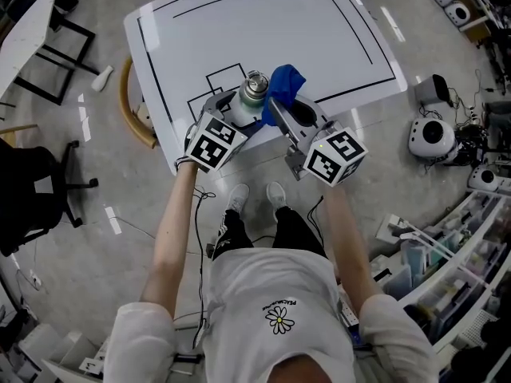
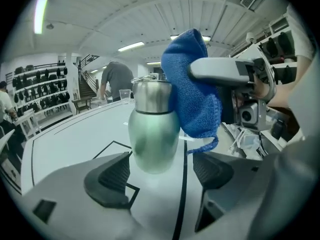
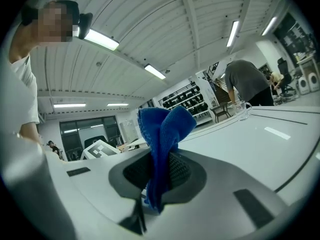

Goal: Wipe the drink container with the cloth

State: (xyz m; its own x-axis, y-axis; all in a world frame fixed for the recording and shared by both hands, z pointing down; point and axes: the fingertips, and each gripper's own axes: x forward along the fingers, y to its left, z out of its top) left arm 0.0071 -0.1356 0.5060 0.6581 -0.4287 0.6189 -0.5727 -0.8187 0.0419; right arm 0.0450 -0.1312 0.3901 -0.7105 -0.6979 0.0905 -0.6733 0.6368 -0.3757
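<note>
Right tool (image 3: 156, 176) pinching cloth (image 3: 162, 134) against bottle (image 2: 152, 134), left tool (image 2: 159, 176) spread

cloth (image 1: 286, 84): blue | drink container (image 1: 249, 102): pale green, silver neck | table (image 1: 263, 30): white, black lines

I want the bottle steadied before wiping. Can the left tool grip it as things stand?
Probably yes: the bottle stands between the open jaws of the left tool, with nothing beside its lower body. The cloth sits higher, against its shoulder.

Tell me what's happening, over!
Left gripper open around green metal bottle. Right gripper shut on blue cloth, cloth against bottle. Nothing blocking.
</note>
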